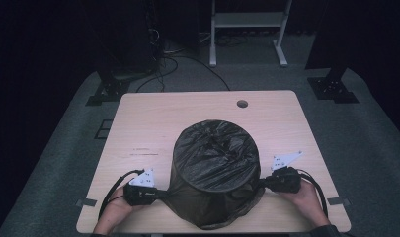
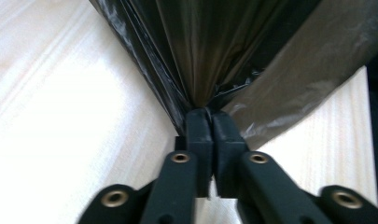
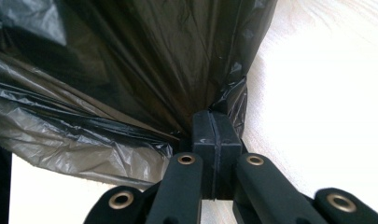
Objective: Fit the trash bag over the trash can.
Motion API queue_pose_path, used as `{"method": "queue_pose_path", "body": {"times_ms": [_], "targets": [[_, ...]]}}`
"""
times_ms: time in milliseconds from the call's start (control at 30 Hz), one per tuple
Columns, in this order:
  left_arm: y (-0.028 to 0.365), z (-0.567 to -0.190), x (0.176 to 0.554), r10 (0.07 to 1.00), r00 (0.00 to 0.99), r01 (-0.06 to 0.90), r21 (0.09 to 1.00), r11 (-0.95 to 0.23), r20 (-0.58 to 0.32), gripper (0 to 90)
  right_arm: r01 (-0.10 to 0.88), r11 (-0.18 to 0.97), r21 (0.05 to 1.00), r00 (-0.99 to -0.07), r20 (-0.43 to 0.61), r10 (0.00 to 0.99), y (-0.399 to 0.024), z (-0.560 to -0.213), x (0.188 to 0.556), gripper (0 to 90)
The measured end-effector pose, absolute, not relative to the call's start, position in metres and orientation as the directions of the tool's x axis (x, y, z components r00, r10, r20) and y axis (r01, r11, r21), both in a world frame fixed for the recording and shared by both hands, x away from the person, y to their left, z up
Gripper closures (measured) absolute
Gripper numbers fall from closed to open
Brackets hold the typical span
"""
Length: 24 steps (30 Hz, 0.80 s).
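plastic film is the weak point here. a black bin bag [image 1: 216, 163] is draped over a round bin-shaped form that stands on the near middle of the wooden table [image 1: 153, 118], and its skirt reaches down to the tabletop. the left gripper [image 1: 157, 193] pinches a gathered pleat of the bag at the lower left, its jaws pressed together on the film in the left gripper view [image 2: 209, 122]. the right gripper [image 1: 262, 184] does the same at the lower right, jaws closed tight on a bunch of plastic [image 3: 215, 126].

both pleats look drawn taut from the pinch points, so a harder outward or downward pull could, i judge, stretch the thin film until it tears at the pads. if one side pulls more than the other, the bag could slide round the form or drag the whole thing toward the near table edge, which lies close. the left pinch holds only a narrow fold, so it may slip free, letting the bag sag on that side. what is under the bag stays hidden, so its weight and steadiness cannot be told.
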<state>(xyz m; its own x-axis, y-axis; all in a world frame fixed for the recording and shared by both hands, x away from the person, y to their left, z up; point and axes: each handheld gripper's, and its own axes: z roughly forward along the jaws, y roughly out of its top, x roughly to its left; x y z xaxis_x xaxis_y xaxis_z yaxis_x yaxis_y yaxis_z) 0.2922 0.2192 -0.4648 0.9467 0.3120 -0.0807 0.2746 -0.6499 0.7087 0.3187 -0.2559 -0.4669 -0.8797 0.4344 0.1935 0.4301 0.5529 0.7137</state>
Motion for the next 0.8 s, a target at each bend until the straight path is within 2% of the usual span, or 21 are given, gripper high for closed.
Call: {"method": "queue_pose_path", "body": {"times_ms": [67,167,233,300,367,400,500,667,800], "targets": [[0.223,-0.462,0.292,0.329,0.939,0.292,0.74,-0.605,-0.102,63.7,0.423,0.531,0.734,-0.878,0.187,0.441,-0.258,-0.464,0.318,64.8],[0.231,-0.451,0.291,0.326,0.935,0.3,0.805,-0.512,-0.14,48.0,0.423,0.478,0.77,-0.868,0.193,0.457,-0.264,-0.459,0.319,41.5],[0.235,-0.443,0.29,0.313,0.935,0.3,0.84,-0.452,-0.166,38.3,0.419,0.439,0.795,-0.866,0.205,0.457,-0.268,-0.455,0.318,33.6],[0.239,-0.436,0.288,0.301,0.938,0.291,0.868,-0.402,-0.175,30.1,0.419,0.407,0.811,-0.863,0.216,0.457,-0.271,-0.45,0.318,19.3],[0.24,-0.428,0.286,0.285,0.941,0.285,0.885,-0.368,-0.184,21.8,0.407,0.375,0.833,-0.871,0.231,0.433,-0.273,-0.445,0.316,16.0],[0.241,-0.426,0.285,0.286,0.941,0.282,0.888,-0.363,-0.182,17.9,0.401,0.367,0.839,-0.875,0.234,0.423,-0.273,-0.443,0.315,11.2],[0.243,-0.415,0.282,0.286,0.943,0.262,0.905,-0.335,-0.167,10.0,0.37,0.341,0.864,-0.896,0.234,0.378,-0.273,-0.436,0.314,9.6],[0.237,-0.392,0.277,0.309,0.94,0.236,0.926,-0.294,-0.142,0.7,0.315,0.304,0.899,-0.922,0.214,0.321,-0.268,-0.425,0.315,9.5],[0.229,-0.375,0.277,0.322,0.938,0.226,0.934,-0.275,-0.133,0.0,0.286,0.304,0.909,-0.934,0.194,0.3,-0.263,-0.42,0.317,9.5]]}}
